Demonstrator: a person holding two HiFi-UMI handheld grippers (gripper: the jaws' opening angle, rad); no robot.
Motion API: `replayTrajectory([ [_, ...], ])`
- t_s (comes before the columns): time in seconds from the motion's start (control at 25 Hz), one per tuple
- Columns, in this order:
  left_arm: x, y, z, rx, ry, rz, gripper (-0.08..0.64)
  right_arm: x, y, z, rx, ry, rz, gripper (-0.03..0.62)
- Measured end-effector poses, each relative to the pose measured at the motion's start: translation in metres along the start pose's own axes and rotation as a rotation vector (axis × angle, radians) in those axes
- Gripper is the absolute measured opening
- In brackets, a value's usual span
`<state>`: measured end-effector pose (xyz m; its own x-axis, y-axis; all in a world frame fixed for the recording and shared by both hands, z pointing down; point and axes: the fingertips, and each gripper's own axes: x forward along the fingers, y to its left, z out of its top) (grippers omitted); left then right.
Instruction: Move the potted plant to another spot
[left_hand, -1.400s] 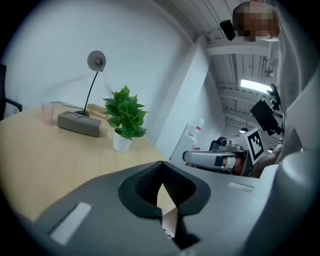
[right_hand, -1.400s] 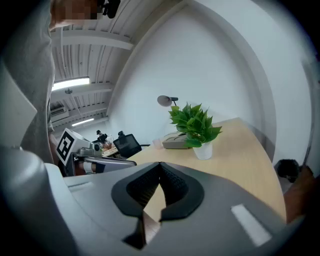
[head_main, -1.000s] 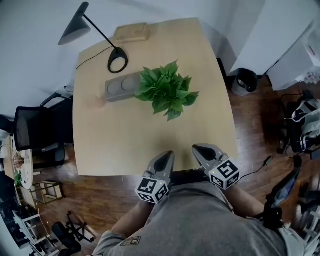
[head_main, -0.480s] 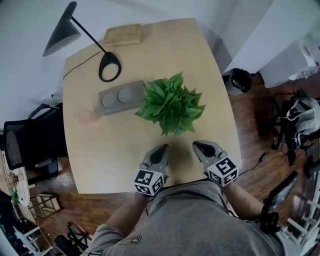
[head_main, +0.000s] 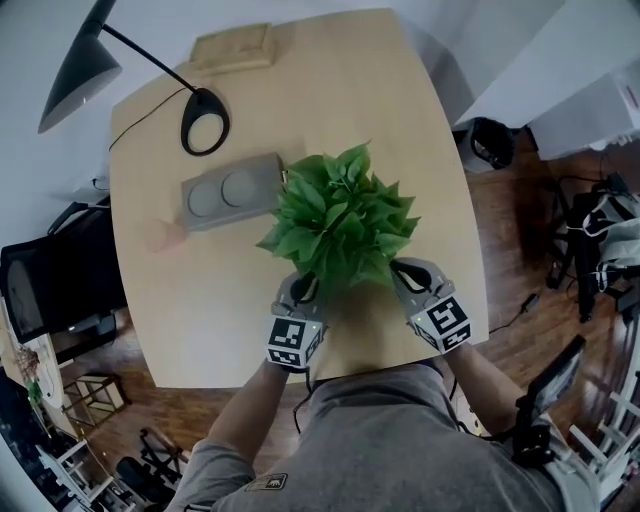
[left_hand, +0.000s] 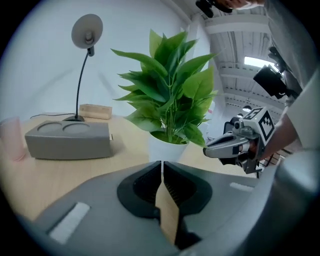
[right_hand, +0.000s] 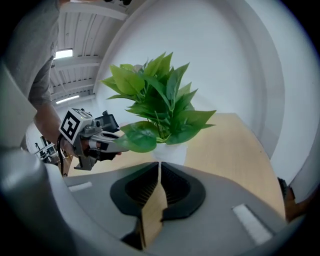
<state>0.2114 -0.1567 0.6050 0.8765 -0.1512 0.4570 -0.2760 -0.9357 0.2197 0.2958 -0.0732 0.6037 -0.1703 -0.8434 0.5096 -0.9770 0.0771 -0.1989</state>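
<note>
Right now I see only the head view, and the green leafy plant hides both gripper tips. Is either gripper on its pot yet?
Observer: No. The left gripper is shut and empty, with the round white pot ahead of its tips.
Operator: And the right one?
Observer: The right gripper is shut too, with nothing between its jaws.
Operator: Is the pot touching that grey tray?
Observer: No, bare light wooden table shows between the pot and the grey rectangular two-dimple tray.

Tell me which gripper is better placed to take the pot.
Left, marginally: the white pot stands bare, straight ahead of the shut left gripper. The right gripper faces it, but a low leaf crowds its path.
</note>
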Motion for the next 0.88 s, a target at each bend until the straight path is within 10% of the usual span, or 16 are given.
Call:
replayTrajectory([
  [0.32,0.039,0.000,-0.005,0.283,0.037,-0.146,0.257,0.039,-0.010,-0.006,-0.165,0.048,0.101,0.301],
  [0.56,0.060,0.007,-0.006,0.443,0.081,-0.223,0.328,0.060,-0.012,0.003,-0.260,0.022,0.178,0.355],
  [0.88,0.075,-0.004,0.011,0.461,0.062,-0.297,0.319,0.070,-0.022,0.014,-0.264,-0.026,0.178,0.346],
])
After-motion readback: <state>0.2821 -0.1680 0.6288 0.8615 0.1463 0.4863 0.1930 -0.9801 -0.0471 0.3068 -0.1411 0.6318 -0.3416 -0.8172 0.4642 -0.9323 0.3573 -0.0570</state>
